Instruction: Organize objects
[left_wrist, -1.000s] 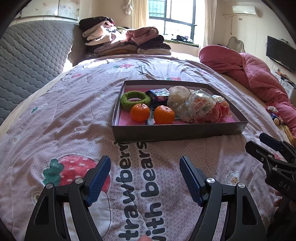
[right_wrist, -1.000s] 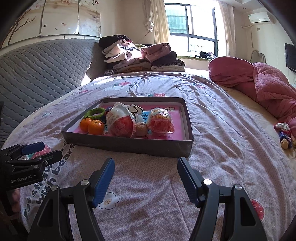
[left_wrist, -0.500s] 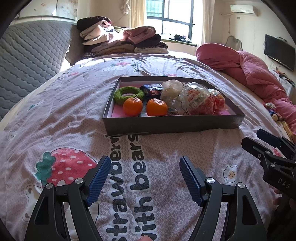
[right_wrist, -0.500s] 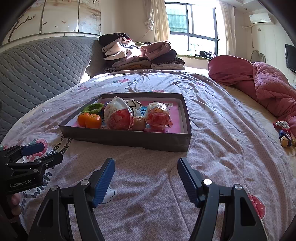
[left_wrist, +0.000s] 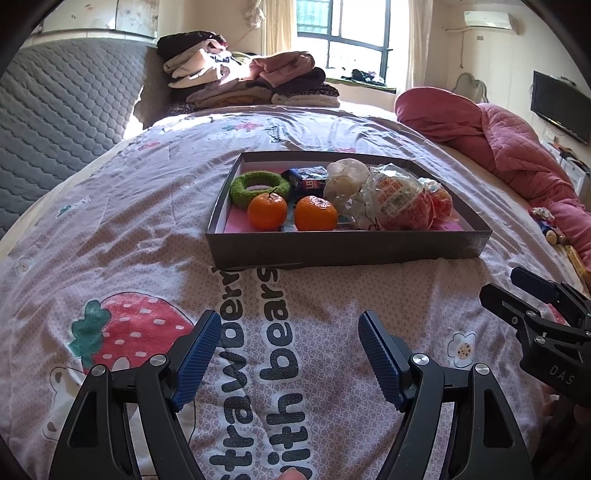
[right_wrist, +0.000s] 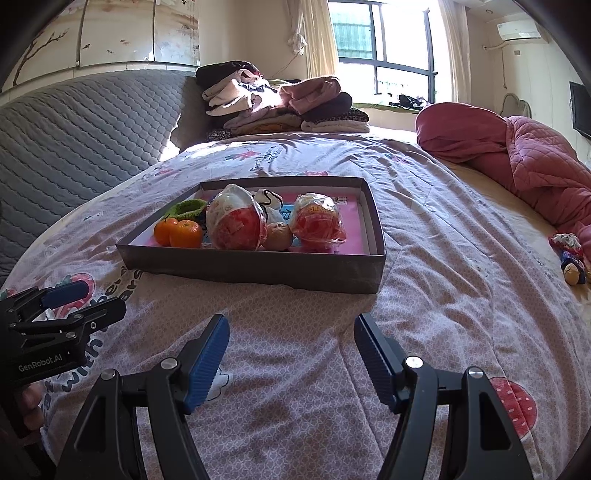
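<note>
Bedroom around the bed

A printed bedspread (left_wrist: 155, 221) covers the bed; folded clothes (right_wrist: 280, 107) are stacked by the grey quilted headboard (right_wrist: 85, 133), a pink quilt (left_wrist: 509, 147) is bunched at right, with what may be small toys (right_wrist: 570, 254) beside it.

Both the left gripper (left_wrist: 288, 325) and the right gripper (right_wrist: 291, 328) tilt downward, jaws spread wide and empty.
</note>
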